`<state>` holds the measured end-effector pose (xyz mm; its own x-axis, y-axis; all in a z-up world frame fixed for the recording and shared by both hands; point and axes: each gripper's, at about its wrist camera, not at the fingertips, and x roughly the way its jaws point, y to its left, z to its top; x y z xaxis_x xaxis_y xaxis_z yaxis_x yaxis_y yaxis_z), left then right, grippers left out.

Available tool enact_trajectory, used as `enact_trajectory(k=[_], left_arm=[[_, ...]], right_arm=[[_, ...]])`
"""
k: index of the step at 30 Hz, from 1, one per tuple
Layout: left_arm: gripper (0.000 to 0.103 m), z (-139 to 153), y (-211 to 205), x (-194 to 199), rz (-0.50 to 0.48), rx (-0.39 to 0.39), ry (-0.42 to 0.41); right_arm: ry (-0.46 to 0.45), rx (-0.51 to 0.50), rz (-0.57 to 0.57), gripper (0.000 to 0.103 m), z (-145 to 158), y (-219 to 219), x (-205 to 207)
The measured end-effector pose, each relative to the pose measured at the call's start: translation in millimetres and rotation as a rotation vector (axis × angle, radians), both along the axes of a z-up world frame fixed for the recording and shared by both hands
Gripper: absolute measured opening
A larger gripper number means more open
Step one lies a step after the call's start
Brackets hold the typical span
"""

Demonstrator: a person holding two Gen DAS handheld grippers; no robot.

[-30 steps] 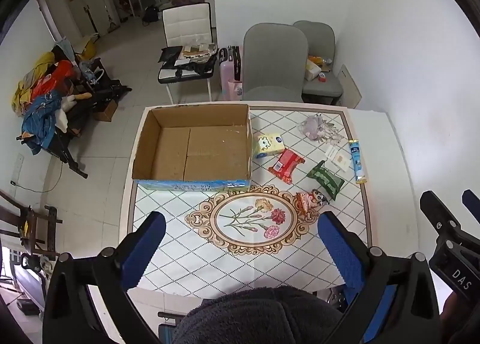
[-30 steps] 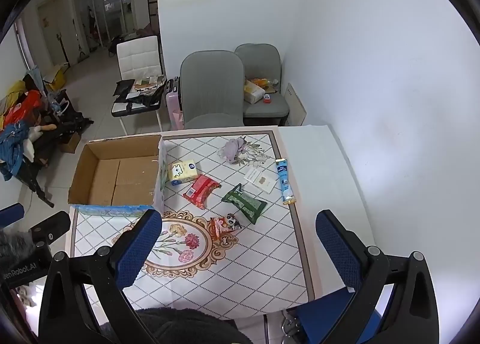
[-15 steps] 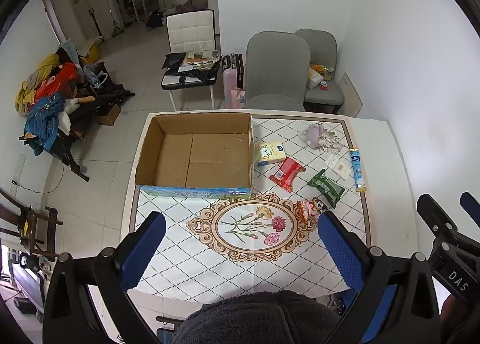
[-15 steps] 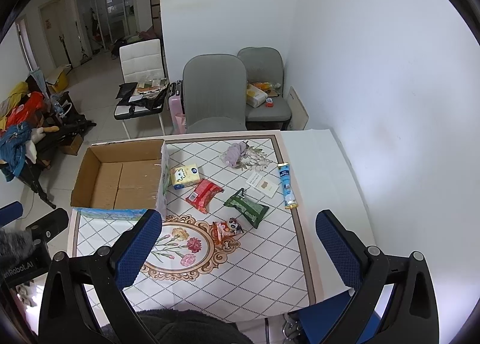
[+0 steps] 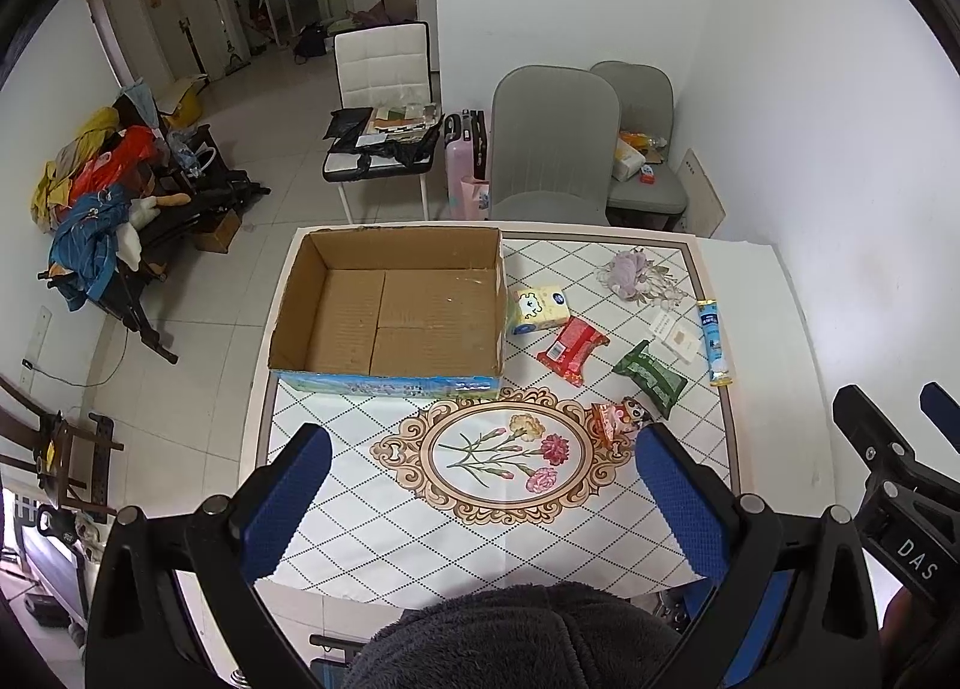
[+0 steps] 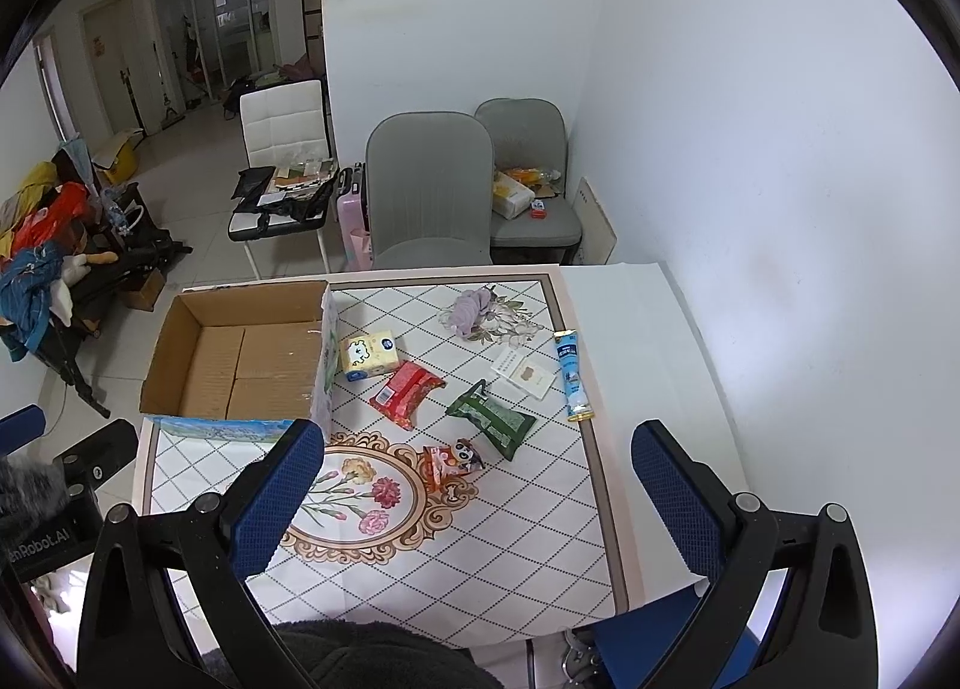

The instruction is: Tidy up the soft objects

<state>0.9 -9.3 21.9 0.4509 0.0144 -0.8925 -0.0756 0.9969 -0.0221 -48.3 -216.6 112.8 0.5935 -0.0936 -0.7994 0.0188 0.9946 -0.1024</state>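
An empty open cardboard box point(image 5: 390, 311) point(image 6: 240, 359) stands at the table's far left. To its right lie a yellow tissue pack point(image 5: 538, 308) point(image 6: 368, 355), a red pack point(image 5: 572, 350) point(image 6: 406, 386), a green pack point(image 5: 649, 380) point(image 6: 491, 419), a small cartoon pouch point(image 5: 621, 419) point(image 6: 451, 462), a purple soft toy point(image 5: 624, 272) point(image 6: 470, 309), a white sachet point(image 5: 675, 335) point(image 6: 523, 374) and a blue tube point(image 5: 713, 341) point(image 6: 573, 376). My left gripper point(image 5: 480, 497) and right gripper point(image 6: 480, 485) are open and empty, high above the near edge.
The table point(image 5: 762, 329) has a diamond-pattern cloth with a flower medallion point(image 5: 504, 452). Two grey chairs point(image 5: 552, 143) stand behind it against a white wall on the right. A white chair point(image 5: 384, 107) and clothes piles point(image 5: 90, 209) are on the floor to the left.
Both grippers have risen and pulled back from the table; the table and its objects look smaller and lower in both views. Nothing on the table has moved.
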Motion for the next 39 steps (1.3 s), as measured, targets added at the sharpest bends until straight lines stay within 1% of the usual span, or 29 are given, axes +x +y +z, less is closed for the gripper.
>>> enact_trajectory(k=[17, 39], left_arm=[[0.103, 0, -6, -3, -0.006, 0.002, -0.011], [0.103, -1, -8, -5, -0.01, -0.009, 0.001]], right_arm=[[-0.001, 0.01, -0.004, 0.103, -2, -6, -5], [-0.009, 0.005, -0.012, 0.103, -7, -13, -5]])
